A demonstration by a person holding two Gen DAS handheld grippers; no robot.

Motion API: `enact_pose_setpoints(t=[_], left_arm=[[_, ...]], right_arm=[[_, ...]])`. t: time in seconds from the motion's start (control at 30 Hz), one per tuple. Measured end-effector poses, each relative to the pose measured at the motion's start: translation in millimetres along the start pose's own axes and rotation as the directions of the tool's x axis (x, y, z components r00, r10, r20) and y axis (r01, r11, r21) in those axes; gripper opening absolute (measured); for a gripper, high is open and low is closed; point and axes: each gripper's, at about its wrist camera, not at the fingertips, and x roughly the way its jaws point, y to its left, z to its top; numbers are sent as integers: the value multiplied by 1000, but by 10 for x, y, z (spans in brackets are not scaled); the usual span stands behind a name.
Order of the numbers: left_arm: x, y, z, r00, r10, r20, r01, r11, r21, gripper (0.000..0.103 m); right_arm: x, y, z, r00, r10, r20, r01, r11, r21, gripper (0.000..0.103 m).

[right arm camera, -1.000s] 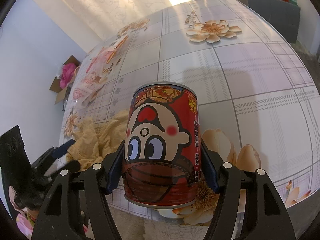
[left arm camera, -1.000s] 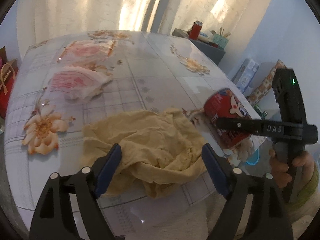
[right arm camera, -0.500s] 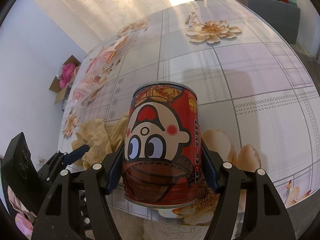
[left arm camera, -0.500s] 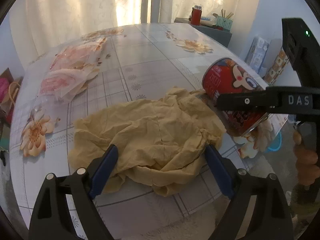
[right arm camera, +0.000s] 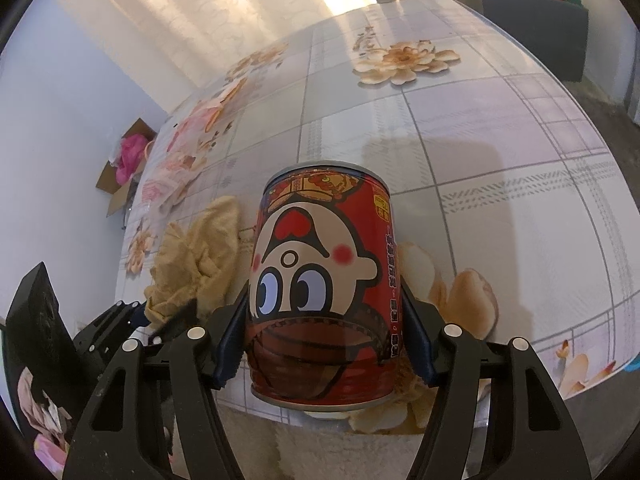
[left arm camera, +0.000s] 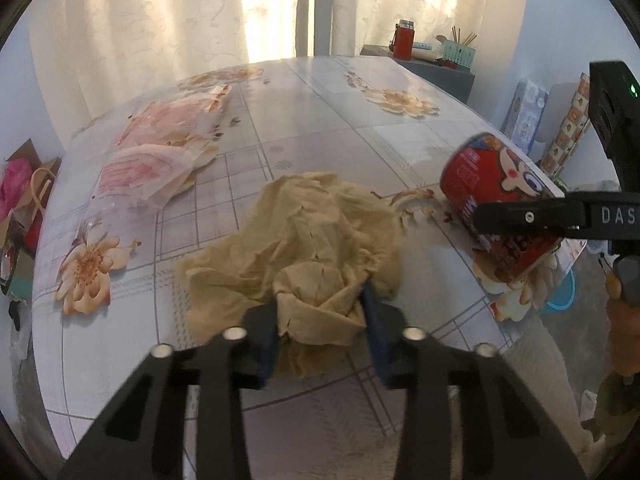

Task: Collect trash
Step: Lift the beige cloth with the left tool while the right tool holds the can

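Observation:
A crumpled yellow cloth (left arm camera: 304,248) lies on the floral table (left arm camera: 320,128) near its front edge. My left gripper (left arm camera: 320,320) is shut on the near fold of the cloth, which bunches up between the blue pads. The cloth also shows in the right wrist view (right arm camera: 196,264). My right gripper (right arm camera: 324,344) is shut on a red can with a cartoon face (right arm camera: 320,280), held tilted over the table's front right edge. The can also shows in the left wrist view (left arm camera: 496,208).
Pink and white plastic wrappers (left arm camera: 160,152) lie at the table's far left. A grey side table with a red flask (left arm camera: 404,40) stands behind. A cardboard box with pink stuff (right arm camera: 128,160) sits on the floor left. Boxes (left arm camera: 528,116) stand at the right.
My left gripper has moved forward and closed on the near edge of the yellow cloth, bunching it up. The right gripper still holds the can in about the same place.

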Motion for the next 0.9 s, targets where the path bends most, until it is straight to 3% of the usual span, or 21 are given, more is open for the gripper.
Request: enact_pose_setpoints(t=[0.07, 0.17, 0.9], left_arm=[[-18, 11, 2, 1000, -10, -2, 10, 1000, -8, 21], [-57, -4, 2, 1000, -12, 4, 12, 1000, -4, 19], [-679, -281, 116, 991, 28, 129, -37, 997, 68, 17]], right_arm=[[-18, -16, -15, 1000, -1, 2, 1, 1000, 7, 62], [-46, -36, -41, 1000, 1, 5, -1, 1000, 16, 62], [-520, -168, -219, 994, 69, 83, -75, 995, 67, 62]])
